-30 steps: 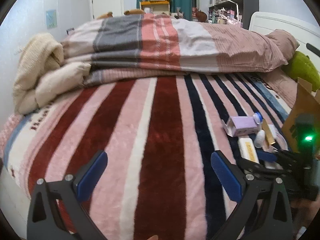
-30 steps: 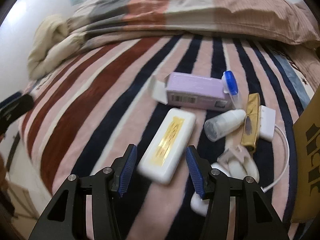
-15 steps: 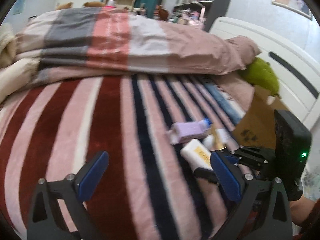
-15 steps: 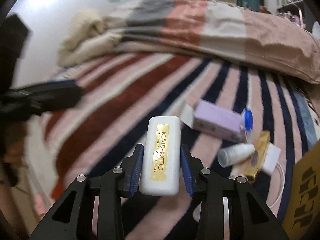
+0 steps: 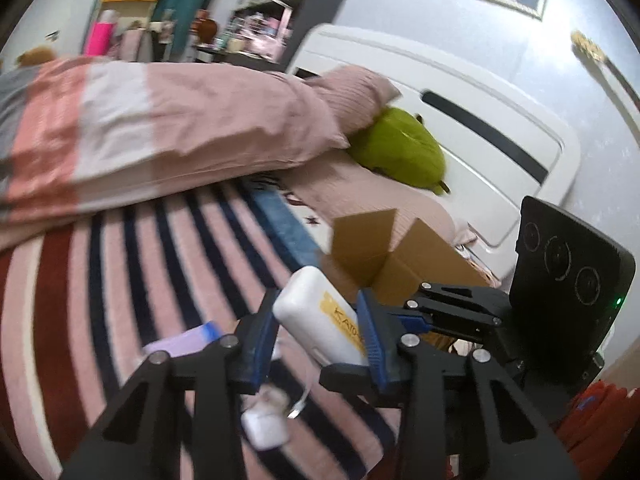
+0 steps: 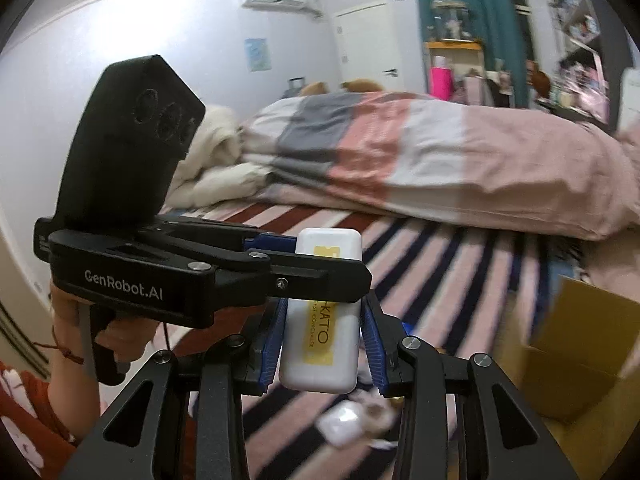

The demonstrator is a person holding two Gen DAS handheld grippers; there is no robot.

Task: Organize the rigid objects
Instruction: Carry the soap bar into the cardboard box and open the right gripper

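Note:
A white case with a gold label (image 6: 322,322) is held up above the striped bed. My right gripper (image 6: 322,344) is shut on its near end. My left gripper (image 5: 316,336) comes in from the left, seen side-on in the right wrist view (image 6: 280,256), and its blue pads sit against both sides of the same case (image 5: 320,320). An open cardboard box (image 5: 384,256) stands on the bed behind the case; it also shows at the right in the right wrist view (image 6: 576,344).
A purple box (image 5: 184,344), a white earbud case (image 5: 264,428) and a white cable lie on the striped blanket (image 5: 120,280) below the grippers. A folded duvet (image 6: 400,160), a green plush (image 5: 400,148) and the white headboard (image 5: 480,120) lie beyond.
My right gripper has lifted the white case off the bed. My left gripper has swung right and closed its pads around the far end of the same case.

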